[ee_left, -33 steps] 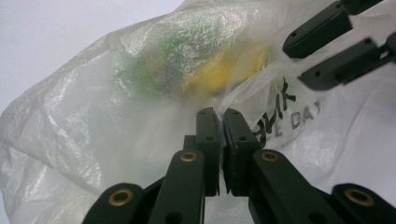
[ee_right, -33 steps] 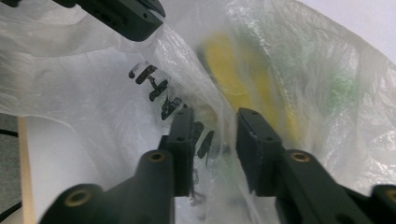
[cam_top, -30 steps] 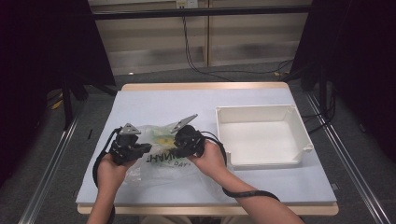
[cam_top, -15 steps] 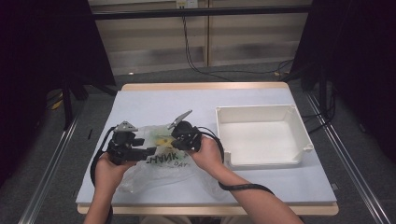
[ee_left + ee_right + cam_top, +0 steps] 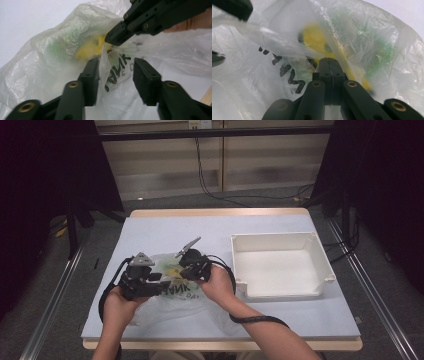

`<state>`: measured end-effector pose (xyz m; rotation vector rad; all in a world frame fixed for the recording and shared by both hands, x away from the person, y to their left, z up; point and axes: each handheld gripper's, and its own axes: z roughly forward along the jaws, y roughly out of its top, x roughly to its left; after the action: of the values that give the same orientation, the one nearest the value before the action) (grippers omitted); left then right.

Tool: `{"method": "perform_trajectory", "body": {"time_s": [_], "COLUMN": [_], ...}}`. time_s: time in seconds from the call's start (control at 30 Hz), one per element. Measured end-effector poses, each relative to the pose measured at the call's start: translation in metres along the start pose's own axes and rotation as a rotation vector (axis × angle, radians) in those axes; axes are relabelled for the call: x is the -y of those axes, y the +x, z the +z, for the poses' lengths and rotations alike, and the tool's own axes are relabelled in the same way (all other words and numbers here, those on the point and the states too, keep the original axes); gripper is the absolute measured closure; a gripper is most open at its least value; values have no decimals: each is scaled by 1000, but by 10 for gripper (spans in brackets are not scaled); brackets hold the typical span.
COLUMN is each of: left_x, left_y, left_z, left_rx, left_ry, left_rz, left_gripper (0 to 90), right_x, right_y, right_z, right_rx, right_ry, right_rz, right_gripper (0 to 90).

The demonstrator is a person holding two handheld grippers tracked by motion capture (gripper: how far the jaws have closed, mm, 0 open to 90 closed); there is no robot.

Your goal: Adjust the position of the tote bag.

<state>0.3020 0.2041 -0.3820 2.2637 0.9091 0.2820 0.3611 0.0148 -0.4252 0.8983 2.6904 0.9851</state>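
Pinching plastic bag (image 5: 287, 50) — right claw (image 5: 329, 62), left claw (image 5: 116, 72) astride fold

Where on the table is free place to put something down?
Free: the far strip of the table behind the bag, and inside the white bin. Crowded: the near left, where both tools and the bag lie.

Left tongs (image 5: 115, 75) gape, closing lately; right tongs (image 5: 329, 62) clamped tight.
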Motion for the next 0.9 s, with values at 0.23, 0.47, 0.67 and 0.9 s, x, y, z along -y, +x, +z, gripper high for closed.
{"method": "perform_trajectory", "body": {"time_s": [0.23,0.47,0.67,0.9], "left_x": [3,8,19,21], "left_y": [-1,1,21,31], "left_z": [9,21,27,28], "left_rx": [24,11,-39,-71], "left_ry": [39,86,82,60], "left_rz": [9,15,-63,-102], "left_gripper": [663,727,879,895], "right_x": [-2,-4,-2,0], "right_y": [-4,-8,-5,2], "right_z": [-2,-4,-7,-14], "right_rx": [9,7,-20,-59], "right_ry": [-6,-4,-13,-43], "right_rz": [14,29,17,4], "right_gripper": [900,900,900,726]}}
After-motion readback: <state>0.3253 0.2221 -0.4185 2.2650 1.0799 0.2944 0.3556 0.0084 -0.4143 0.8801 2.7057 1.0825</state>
